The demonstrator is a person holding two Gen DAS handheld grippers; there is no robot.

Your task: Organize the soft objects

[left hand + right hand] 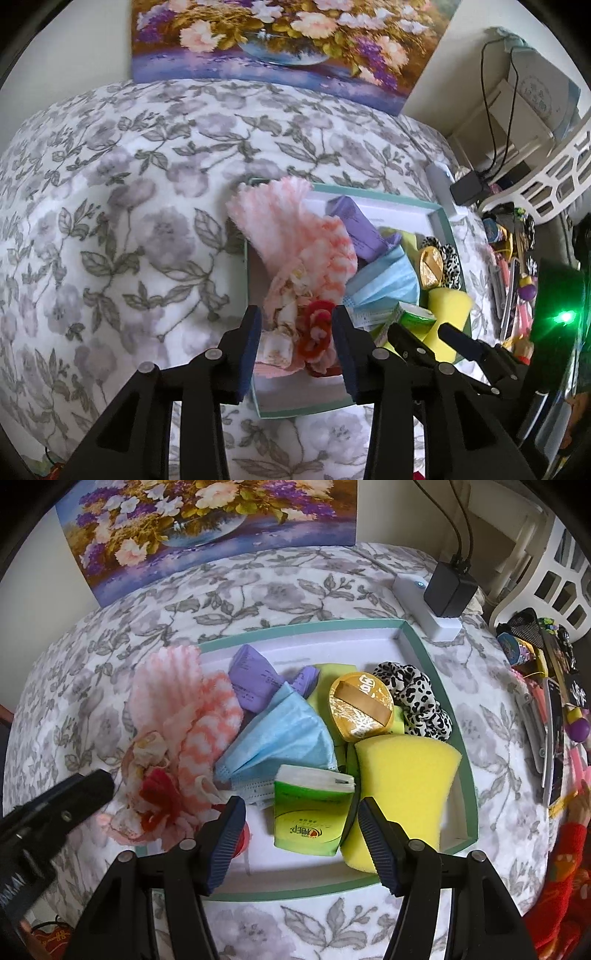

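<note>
A shallow teal-rimmed tray (436, 657) on the bed holds soft items: a pink-white fuzzy cloth (184, 701), a floral scrunchie with a red fuzzy piece (314, 328), a blue face mask (284, 734), purple packets (255, 679), a yellow sponge (402, 775), a green tissue pack (310, 812), a gold puff (362, 701) and a leopard scrunchie (417, 698). My left gripper (297, 350) is open, its jaws either side of the floral scrunchie. My right gripper (301, 840) is open just before the tissue pack.
The tray sits on a grey floral blanket (110, 221). A flower painting (288, 44) leans at the back. A white power strip with a black charger (439, 590), a white basket (554, 173) and cluttered small items (546, 709) lie to the right.
</note>
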